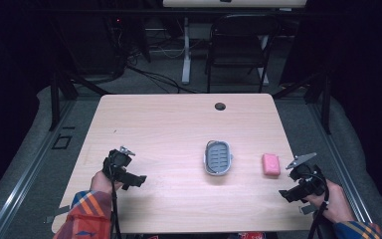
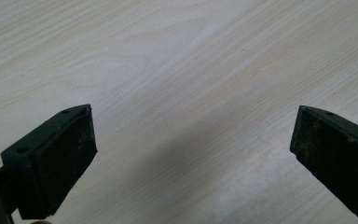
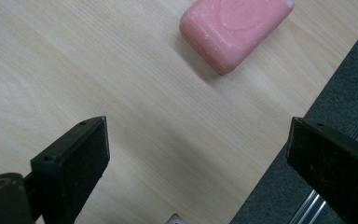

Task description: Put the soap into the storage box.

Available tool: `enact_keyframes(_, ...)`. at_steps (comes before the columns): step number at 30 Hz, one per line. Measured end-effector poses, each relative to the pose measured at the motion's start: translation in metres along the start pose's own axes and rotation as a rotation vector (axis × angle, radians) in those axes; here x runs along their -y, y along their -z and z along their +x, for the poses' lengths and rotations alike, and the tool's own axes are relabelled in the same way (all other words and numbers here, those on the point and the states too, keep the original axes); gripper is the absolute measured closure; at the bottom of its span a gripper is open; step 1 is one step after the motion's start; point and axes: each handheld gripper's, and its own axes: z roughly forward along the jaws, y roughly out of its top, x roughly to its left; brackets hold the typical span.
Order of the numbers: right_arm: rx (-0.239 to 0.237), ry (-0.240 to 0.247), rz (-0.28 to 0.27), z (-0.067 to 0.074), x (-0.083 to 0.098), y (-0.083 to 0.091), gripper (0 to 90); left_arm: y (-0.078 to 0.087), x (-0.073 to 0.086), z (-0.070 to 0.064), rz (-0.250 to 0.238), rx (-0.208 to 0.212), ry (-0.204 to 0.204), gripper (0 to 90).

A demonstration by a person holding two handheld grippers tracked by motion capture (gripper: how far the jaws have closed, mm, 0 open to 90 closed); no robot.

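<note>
A pink bar of soap (image 1: 271, 164) lies flat on the light wooden table (image 1: 169, 129), right of centre. To its left sits a grey soap dish (image 1: 217, 157) with a slotted bottom and nothing in it. My right gripper (image 1: 289, 193) hovers near the table's right front corner, just short of the soap, open; in the right gripper view the soap (image 3: 235, 29) lies ahead beyond its wide-apart jaws. My left gripper (image 1: 135, 180) is at the front left, open over bare wood, far from the dish. In the left gripper view its jaws stand wide with nothing between them.
The table's right edge (image 3: 279, 158) runs under my right gripper, with grey floor beyond. A round cable hole (image 1: 220, 106) is at the table's far side. A black chair (image 1: 238, 47) and a white desk leg (image 1: 185, 50) stand behind the table.
</note>
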Motion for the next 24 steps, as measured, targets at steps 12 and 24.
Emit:
enact_keyframes(12, -0.006, 0.018, 0.017, 0.0011, -0.0011, -0.0015, 6.6, -0.0003, -0.0005, 0.0001, 0.004, 0.004, -0.007, 0.3)
enact_keyframes(24, -0.018, 0.038, 0.027, 0.0038, -0.0026, -0.0013, 6.7, 0.0006, -0.0006, -0.0012, -0.002, 0.015, -0.019, 0.2)
